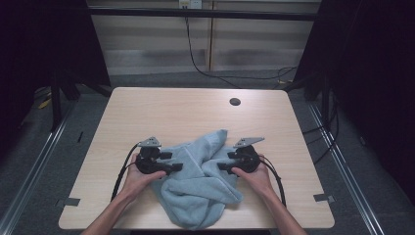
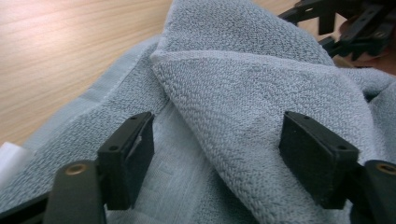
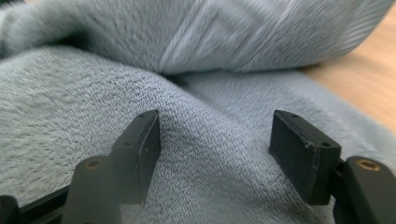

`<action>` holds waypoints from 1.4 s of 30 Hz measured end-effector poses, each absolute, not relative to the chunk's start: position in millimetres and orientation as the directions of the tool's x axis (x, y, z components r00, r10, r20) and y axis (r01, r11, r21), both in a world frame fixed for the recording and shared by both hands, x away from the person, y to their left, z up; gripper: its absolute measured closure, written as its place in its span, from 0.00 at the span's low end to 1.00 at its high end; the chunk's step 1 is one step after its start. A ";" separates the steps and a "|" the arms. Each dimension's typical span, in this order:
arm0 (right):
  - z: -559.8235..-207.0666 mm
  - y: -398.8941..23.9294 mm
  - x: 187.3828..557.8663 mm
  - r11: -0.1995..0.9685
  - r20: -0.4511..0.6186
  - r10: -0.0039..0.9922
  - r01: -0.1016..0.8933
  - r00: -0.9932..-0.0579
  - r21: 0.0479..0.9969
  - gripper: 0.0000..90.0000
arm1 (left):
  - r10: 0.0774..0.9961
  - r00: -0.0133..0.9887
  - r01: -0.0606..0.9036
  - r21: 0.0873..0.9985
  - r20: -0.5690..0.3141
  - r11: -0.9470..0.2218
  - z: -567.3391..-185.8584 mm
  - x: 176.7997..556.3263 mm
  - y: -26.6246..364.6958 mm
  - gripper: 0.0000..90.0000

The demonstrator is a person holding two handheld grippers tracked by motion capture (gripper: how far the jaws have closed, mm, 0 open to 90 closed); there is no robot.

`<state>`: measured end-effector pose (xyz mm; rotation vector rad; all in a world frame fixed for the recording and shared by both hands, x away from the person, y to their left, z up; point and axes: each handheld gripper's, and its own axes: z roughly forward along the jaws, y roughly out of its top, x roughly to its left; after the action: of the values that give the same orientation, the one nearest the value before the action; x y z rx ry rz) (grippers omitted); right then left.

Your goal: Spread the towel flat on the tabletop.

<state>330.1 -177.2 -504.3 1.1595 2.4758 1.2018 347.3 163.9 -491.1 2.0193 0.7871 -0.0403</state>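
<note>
With the crumpled light-blue towel [image 1: 198, 183] heaped at the near middle of the wooden table [image 1: 186, 110], the left gripper [image 1: 172, 167] and right gripper [image 1: 224, 166] faced its folds from either side, jaws spread wide and holding nothing, seemingly poised to grasp.

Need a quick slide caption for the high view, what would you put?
Left gripper and right gripper, jaws open, face each other over a crumpled light-blue towel on a wooden table.

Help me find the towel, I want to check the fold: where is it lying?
In the high view the light blue towel lies crumpled at the table's near edge, between the left hand-held gripper and the right hand-held gripper.
</note>
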 end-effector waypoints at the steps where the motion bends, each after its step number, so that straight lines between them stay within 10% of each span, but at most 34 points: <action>1: -506.1 -174.7 329.3 0.382 0.178 0.699 0.572 -0.693 0.726 0.36 | 0.506 0.795 0.545 0.761 -0.335 -0.351 -492.1 346.3 163.5 0.27; 5: -506.8 -164.5 323.5 0.432 0.110 0.692 0.531 -0.714 0.730 0.40 | 0.455 0.815 0.536 0.767 -0.360 -0.353 -494.7 342.9 163.5 0.28; 8: -505.0 -159.3 318.3 0.468 0.053 0.697 0.509 -0.715 0.722 0.60 | 0.413 0.827 0.535 0.760 -0.382 -0.368 -497.7 339.9 157.9 0.31; 10: -505.4 -159.8 316.1 0.446 0.082 0.694 0.516 -0.716 0.731 0.80 | 0.377 0.842 0.522 0.758 -0.385 -0.392 -499.5 336.2 151.5 0.47; 14: -506.3 -161.6 316.2 0.431 0.104 0.691 0.524 -0.715 0.735 0.88 | 0.347 0.871 0.475 0.775 -0.347 -0.417 -494.9 328.1 143.2 0.69; 19: -495.0 -170.3 318.1 0.380 0.143 0.707 0.543 -0.692 0.749 0.92 | 0.361 0.880 0.440 0.818 -0.310 -0.371 -479.9 326.9 154.4 0.88; 42: -363.8 -258.6 329.6 0.170 0.082 0.864 0.440 -0.498 0.882 0.93 | 0.638 0.750 0.356 0.920 -0.175 -0.166 -370.8 362.0 233.6 0.89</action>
<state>329.6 -258.6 -363.8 1.2298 2.0109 1.2793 362.0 233.6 -370.8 1.7779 0.7801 0.3002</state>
